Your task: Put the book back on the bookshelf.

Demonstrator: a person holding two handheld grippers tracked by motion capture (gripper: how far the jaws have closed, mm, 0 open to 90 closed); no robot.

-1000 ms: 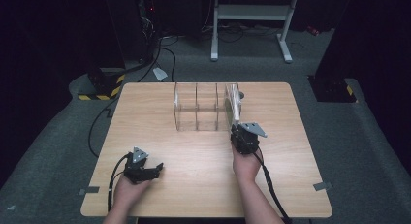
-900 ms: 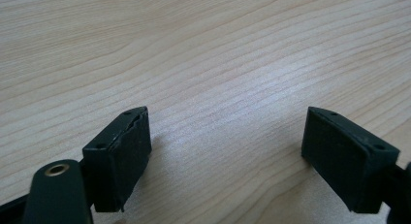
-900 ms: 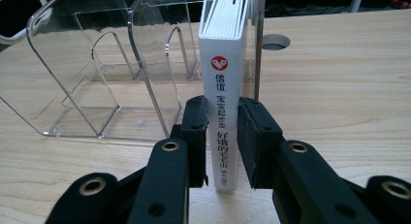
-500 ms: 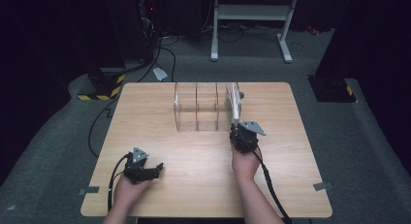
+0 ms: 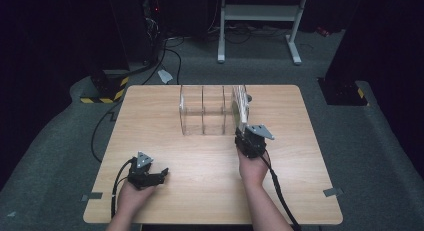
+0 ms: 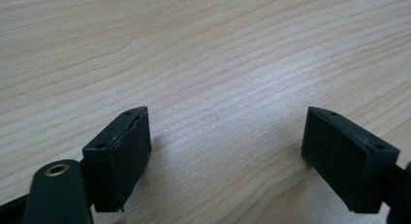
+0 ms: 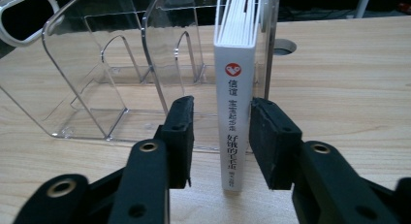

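Nearest the person, the left gripper (image 5: 150, 175) rests low on the front left of the bench (image 5: 165, 141), its jaws spread wide with nothing but bare wood between them, so it is released and idle. Farther in and to the right, the right gripper (image 7: 219, 132) is lined up on the spine of a white book (image 7: 234, 112) that stands upright in the rightmost slot of a clear plastic rack (image 7: 92, 73). In the right gripper view the jaws straddle the spine: the right one looks to be against the cover or just beside it, while a gap of bench shows between the left one and the book, so the gripper is open around the book rather than clenched on it. By its look the book is a slim, stiff-bound volume, light enough for one gripper, with smooth covers that could slide under a weak pinch. The sensible hold, I judge, is across the spine about halfway up, squeezing both covers so the pages stay shut. The rack is thin, rigid and probably light, so a tilted pull could drag or tip it. Beyond, the rack's other slots stand empty toward the far edge of the bench.
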